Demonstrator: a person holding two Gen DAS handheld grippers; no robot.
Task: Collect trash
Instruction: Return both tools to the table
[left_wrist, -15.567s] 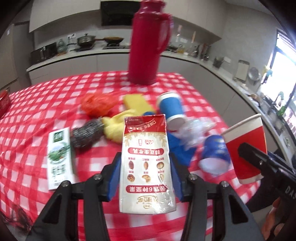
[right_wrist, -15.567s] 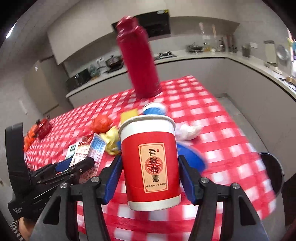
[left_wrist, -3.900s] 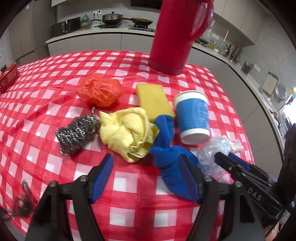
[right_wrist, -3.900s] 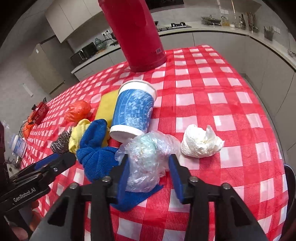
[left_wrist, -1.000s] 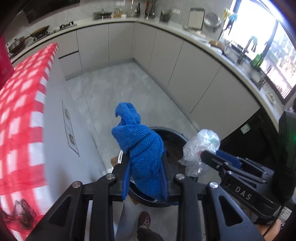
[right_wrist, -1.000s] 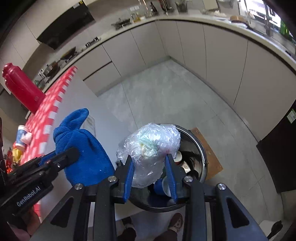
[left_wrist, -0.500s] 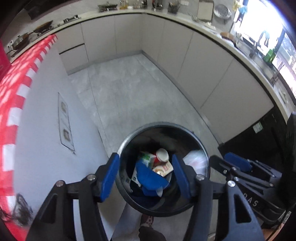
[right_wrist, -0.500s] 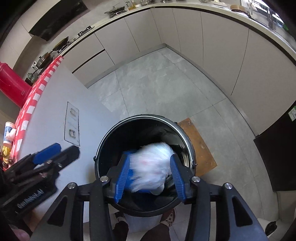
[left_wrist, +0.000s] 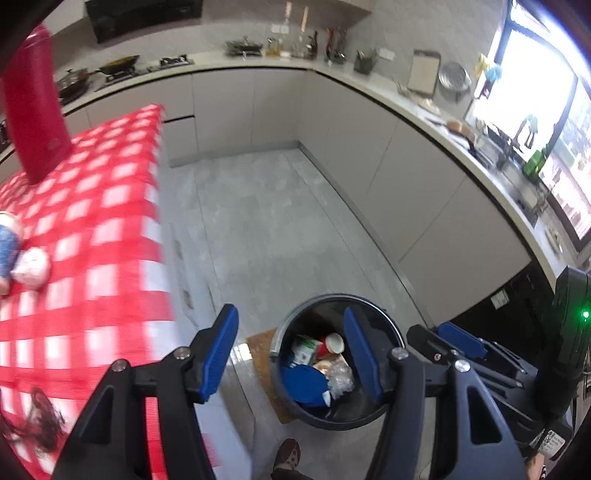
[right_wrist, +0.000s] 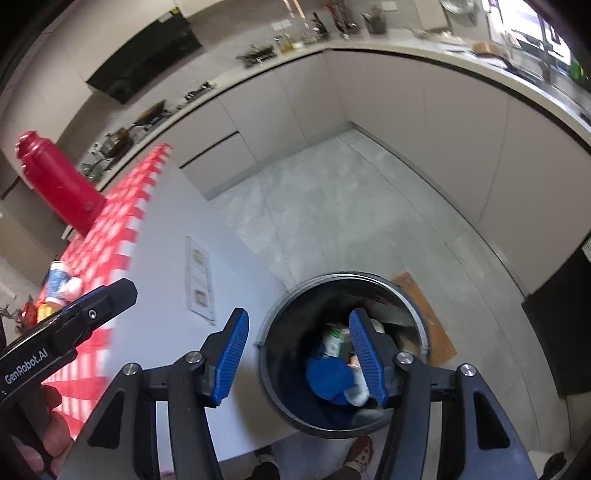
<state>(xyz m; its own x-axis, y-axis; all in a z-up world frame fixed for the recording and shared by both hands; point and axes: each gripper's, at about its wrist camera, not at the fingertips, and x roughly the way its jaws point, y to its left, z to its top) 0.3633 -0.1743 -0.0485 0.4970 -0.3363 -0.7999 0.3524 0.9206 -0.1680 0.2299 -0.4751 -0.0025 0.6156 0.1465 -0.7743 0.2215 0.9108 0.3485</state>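
My left gripper hangs open and empty above the dark round trash bin on the floor. In the bin lie the blue cloth, the clear plastic bag, a milk carton and a red cup. My right gripper is also over the bin; its jaws are opening with nothing between them, and the blue cloth lies below. On the red checked table remain a white crumpled tissue and a blue cup.
A red thermos stands at the table's far end. Grey cabinets and a worktop curve around the tiled floor. A brown mat lies under the bin. The person's shoes are next to the bin.
The left gripper let go of the blue cloth and the right of the plastic bag; both now lie in the bin. Both grippers opened, rose and tilted up, bringing the table into view.
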